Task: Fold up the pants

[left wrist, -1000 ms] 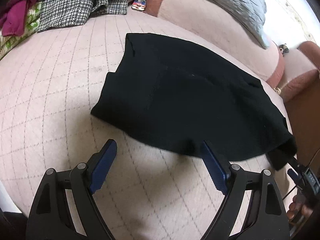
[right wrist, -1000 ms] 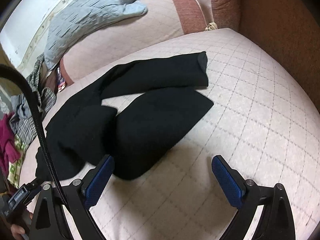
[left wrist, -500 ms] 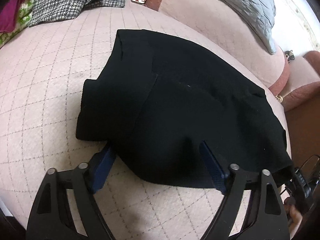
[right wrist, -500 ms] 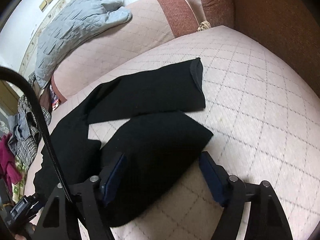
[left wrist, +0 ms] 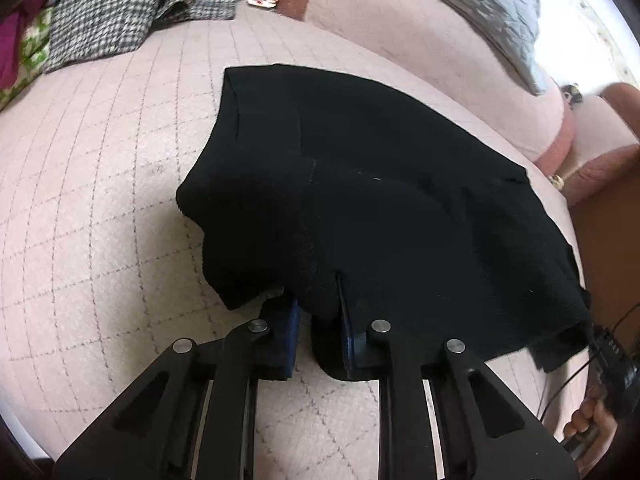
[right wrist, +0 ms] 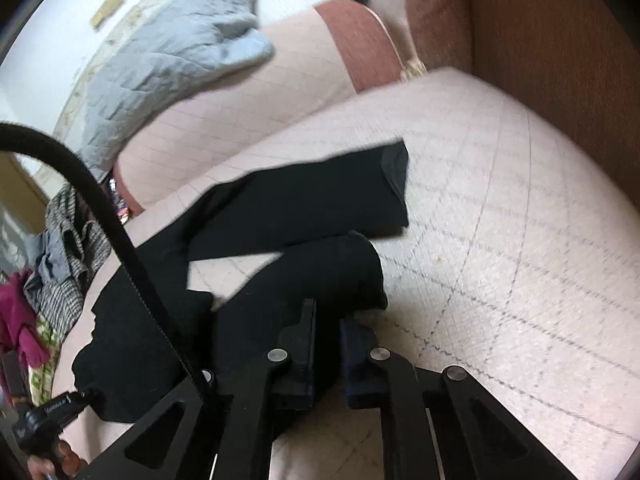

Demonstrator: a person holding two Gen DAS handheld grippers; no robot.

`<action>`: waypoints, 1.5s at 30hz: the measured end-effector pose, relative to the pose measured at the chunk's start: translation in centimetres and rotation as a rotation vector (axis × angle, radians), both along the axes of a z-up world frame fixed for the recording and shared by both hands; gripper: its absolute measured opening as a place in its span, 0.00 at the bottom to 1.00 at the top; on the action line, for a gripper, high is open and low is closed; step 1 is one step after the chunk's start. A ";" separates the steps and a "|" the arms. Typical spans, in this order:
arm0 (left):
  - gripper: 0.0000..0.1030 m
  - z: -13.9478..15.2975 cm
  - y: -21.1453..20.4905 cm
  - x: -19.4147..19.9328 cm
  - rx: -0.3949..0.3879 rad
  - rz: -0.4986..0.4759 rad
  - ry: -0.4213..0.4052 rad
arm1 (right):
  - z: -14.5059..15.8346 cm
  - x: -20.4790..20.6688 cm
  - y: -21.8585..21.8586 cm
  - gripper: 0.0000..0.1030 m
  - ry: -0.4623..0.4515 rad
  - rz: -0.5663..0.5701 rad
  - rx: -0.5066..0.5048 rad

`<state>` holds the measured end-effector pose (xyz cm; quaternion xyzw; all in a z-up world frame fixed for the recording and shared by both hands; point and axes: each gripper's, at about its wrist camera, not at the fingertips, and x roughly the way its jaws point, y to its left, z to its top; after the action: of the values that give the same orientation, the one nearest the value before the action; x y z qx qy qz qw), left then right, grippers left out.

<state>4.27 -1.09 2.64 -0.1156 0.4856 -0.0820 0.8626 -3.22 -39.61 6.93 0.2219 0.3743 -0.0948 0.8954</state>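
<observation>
Black pants (left wrist: 380,200) lie spread on the pink quilted sofa seat (left wrist: 100,180). In the left wrist view my left gripper (left wrist: 318,300) has its jaws closing on the near edge of the waist end, and the blue pads (left wrist: 294,320) pinch a fold of fabric. In the right wrist view the two legs point right, the far leg (right wrist: 312,196) flat. My right gripper (right wrist: 328,320) has its jaws closing on the near leg (right wrist: 320,272), bunched between the pads near its hem.
A heap of checked and coloured clothes (left wrist: 120,28) lies at the seat's far left. A grey quilted blanket (left wrist: 480,4) hangs over the backrest (right wrist: 240,92). A brown armrest (right wrist: 552,60) bounds the right side. A black cable (right wrist: 120,240) crosses the right wrist view.
Both grippers went from wide open in front of the pants to closed on the fabric. The left slid onto the waist edge, the right onto the near leg, which now bunches up.
</observation>
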 end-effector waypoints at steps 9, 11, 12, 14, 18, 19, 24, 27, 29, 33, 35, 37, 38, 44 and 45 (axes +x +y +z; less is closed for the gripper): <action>0.14 3.4 3.8 -2.4 -0.046 -0.081 -0.031 | 5.0 -7.2 -1.6 0.08 -0.070 -0.072 -0.083; 0.14 3.2 4.5 -3.0 -0.019 -0.078 -0.026 | 4.5 -8.1 -2.7 0.08 -0.023 -0.105 -0.105; 0.14 2.9 5.0 -3.3 -0.012 -0.076 -0.023 | 4.0 -8.5 -3.0 0.08 0.012 -0.120 -0.116; 0.15 1.8 5.6 -3.4 -0.026 -0.089 0.012 | 2.4 -8.3 -4.0 0.08 0.090 -0.130 -0.090; 0.15 0.9 6.3 -4.3 -0.023 -0.075 0.055 | 1.4 -7.3 -4.6 0.13 0.174 -0.186 -0.081; 0.15 1.2 6.5 -4.8 -0.019 -0.079 0.041 | 1.9 -7.3 -4.3 0.26 0.170 -0.196 -0.113; 0.15 3.3 8.5 -6.2 0.116 -0.069 -0.023 | 4.8 -7.9 -1.1 0.46 0.069 -0.120 -0.172; 0.15 4.0 10.0 -6.7 0.188 -0.055 -0.068 | 5.8 -7.3 2.6 0.47 -0.014 0.074 -0.120; 0.15 4.0 10.9 -6.4 0.175 -0.049 -0.069 | 5.6 -6.3 5.5 0.48 -0.049 0.196 -0.080; 0.16 3.5 11.7 -5.6 0.119 -0.039 -0.032 | 4.2 -4.0 12.7 0.48 -0.087 0.457 0.028; 0.16 3.1 11.5 -4.9 0.083 -0.041 -0.006 | 3.3 -2.9 17.4 0.48 -0.097 0.593 0.030; 0.16 2.7 11.7 -4.5 0.048 -0.052 0.020 | 2.5 -2.9 21.4 0.48 -0.085 0.698 -0.003; 0.16 2.7 11.8 -4.4 0.041 -0.054 0.024 | 2.2 -2.5 23.6 0.48 -0.083 0.756 -0.033; 0.16 2.5 11.9 -3.3 0.007 -0.065 -0.003 | -0.3 -0.4 31.6 0.48 -0.069 0.920 -0.072; 0.16 2.3 11.7 -3.0 0.013 -0.073 0.003 | -0.6 0.1 32.5 0.48 -0.062 0.929 -0.079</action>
<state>1.31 10.62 4.91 -0.0924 0.4912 -0.1102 0.8591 -3.16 -7.08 6.33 -0.0008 0.4032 0.3084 0.8616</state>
